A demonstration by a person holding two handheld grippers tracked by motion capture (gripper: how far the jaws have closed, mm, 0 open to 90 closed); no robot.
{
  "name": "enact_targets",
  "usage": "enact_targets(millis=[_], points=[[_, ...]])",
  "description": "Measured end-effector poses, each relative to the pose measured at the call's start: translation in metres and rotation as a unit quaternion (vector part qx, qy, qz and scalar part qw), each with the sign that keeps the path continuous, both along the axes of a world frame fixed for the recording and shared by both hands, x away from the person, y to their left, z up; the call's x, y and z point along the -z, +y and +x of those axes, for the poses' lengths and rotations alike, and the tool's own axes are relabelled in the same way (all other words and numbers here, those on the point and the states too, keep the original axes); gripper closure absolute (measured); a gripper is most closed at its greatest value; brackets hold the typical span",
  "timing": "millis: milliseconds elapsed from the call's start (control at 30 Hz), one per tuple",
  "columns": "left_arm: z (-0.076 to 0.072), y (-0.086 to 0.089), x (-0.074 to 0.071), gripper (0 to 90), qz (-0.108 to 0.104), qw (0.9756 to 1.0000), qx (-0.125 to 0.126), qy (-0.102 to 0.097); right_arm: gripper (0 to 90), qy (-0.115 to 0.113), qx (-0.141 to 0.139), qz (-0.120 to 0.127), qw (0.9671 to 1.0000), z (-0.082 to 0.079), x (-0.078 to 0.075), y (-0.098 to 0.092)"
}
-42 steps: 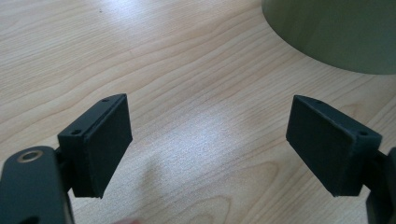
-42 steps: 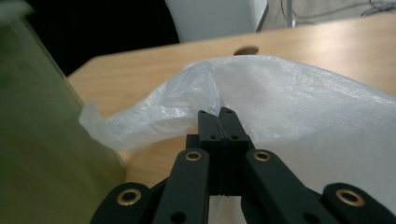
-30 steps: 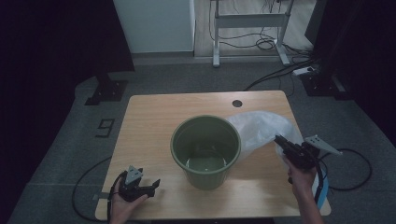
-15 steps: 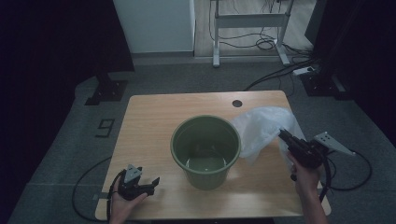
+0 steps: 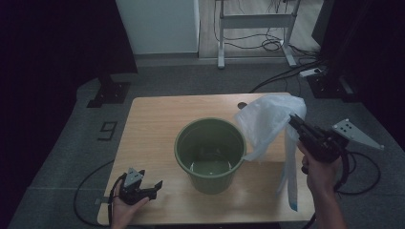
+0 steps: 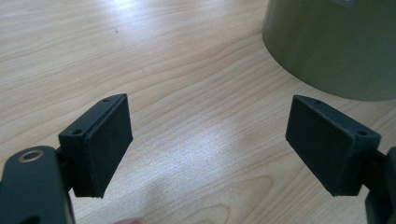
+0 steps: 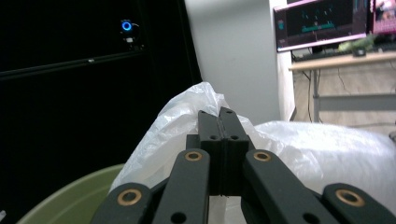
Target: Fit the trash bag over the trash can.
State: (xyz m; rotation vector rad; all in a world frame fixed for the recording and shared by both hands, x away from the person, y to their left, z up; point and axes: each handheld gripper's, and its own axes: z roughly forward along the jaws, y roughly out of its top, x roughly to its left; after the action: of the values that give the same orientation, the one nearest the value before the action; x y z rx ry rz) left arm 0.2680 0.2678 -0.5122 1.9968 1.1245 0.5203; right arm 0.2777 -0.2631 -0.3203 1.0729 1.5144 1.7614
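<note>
Lifted well clear of the table since the earlier frame, the right gripper (image 5: 292, 118) had its jaws pressed together on a fold of the white plastic bag (image 5: 267, 121), which had risen with it. From that clamp the bag billowed out ahead of the jaws and hung below them in a long tail (image 5: 289, 176), reaching toward the table (image 5: 153, 119). Just beside the bag stood the green bucket (image 5: 210, 155), its rim below the jaws. Well apart, the left gripper (image 6: 208, 140) rested low over the wood, jaws spread wide with nothing between them, the bucket wall ahead.
</note>
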Motion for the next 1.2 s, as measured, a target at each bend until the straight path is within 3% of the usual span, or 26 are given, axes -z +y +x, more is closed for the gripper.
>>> enact_targets(millis=[367,500,800,1200], points=[[-0.001,0.006,-0.003,14.3,-0.009,1.0,-0.004,0.0,89.0,-0.048,-0.017,-0.022,0.9985,-0.012,-0.049,0.023],[-0.002,0.006,-0.003,14.2,-0.011,0.9999,-0.005,-0.002,89.0,-0.051,-0.031,-0.038,0.9975,-0.015,-0.054,0.037],[-0.002,0.009,-0.004,14.3,-0.014,0.9999,-0.006,-0.003,88.9,-0.033,-0.063,-0.063,0.9954,-0.01,-0.028,0.07],[-0.001,0.008,-0.002,14.5,-0.011,0.9999,-0.004,0.002,88.8,0.021,-0.097,-0.096,0.9904,-0.001,0.042,0.099]])
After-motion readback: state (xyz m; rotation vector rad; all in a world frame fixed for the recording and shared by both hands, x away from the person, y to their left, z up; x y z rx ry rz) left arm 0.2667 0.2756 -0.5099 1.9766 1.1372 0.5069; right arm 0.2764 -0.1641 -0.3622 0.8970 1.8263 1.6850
